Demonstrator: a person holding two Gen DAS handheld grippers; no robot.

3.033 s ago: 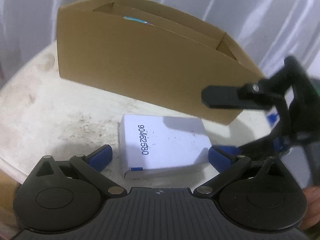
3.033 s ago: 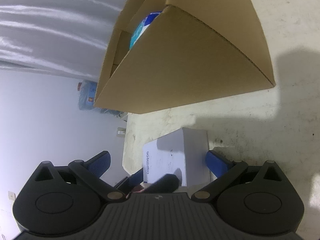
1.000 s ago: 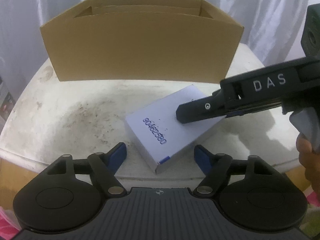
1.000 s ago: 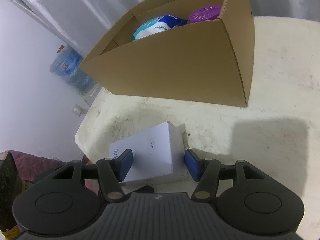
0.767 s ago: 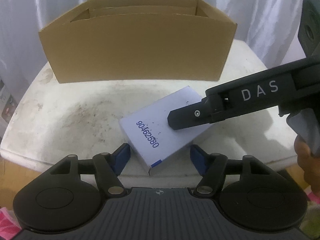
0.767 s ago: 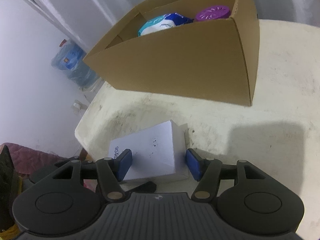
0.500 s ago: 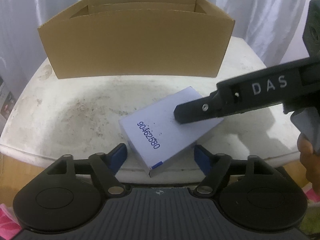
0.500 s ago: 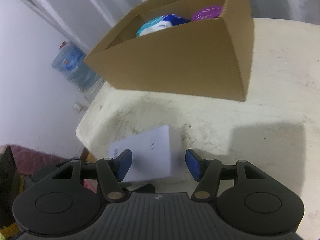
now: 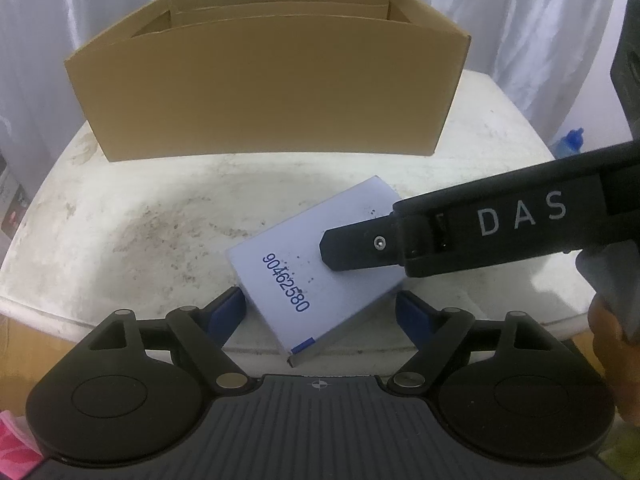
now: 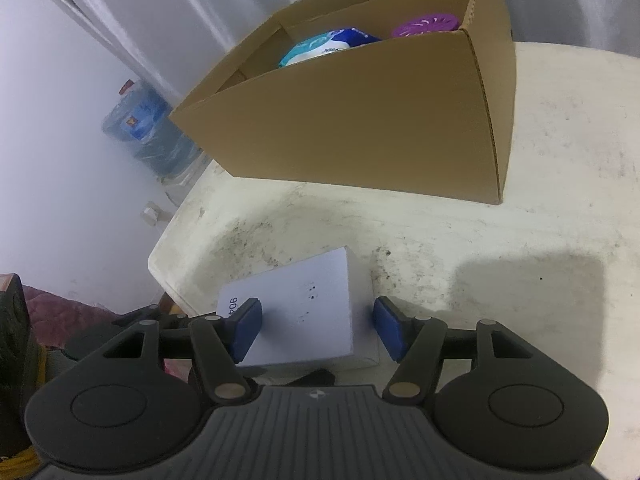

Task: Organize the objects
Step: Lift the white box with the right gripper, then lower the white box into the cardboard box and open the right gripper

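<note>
A flat white box (image 9: 316, 268) printed with a blue number is lying at the near edge of the stained white tabletop (image 9: 140, 220), one corner jutting past the rim. It is sitting well short of the open cardboard box (image 9: 264, 88) standing farther back on the same surface.

The left gripper (image 9: 320, 312) is pointing down at the white box with its jaws opening; the blue pads (image 9: 228, 312) are standing to either side of the box's near end, the left one just beside its edge and the right one clear of it. The right gripper (image 10: 316, 328) is straddling the other end of the white box (image 10: 304, 312), its jaws also opening; the left pad is overlapping the printed face while the right pad is standing apart from the box's side wall.

The left wrist view is showing the right gripper's black finger (image 9: 360, 248), lettered DAS, lying across the white box's top, and part of a hand (image 9: 612, 344) at the right margin; the carton's contents are hidden from here. The right wrist view is looking into the cardboard box (image 10: 360, 120), revealing a blue-and-white packet (image 10: 328, 50) and a purple round lid (image 10: 424, 26) inside, plus a large water bottle (image 10: 148, 128) on the floor beyond the tabletop's edge.
</note>
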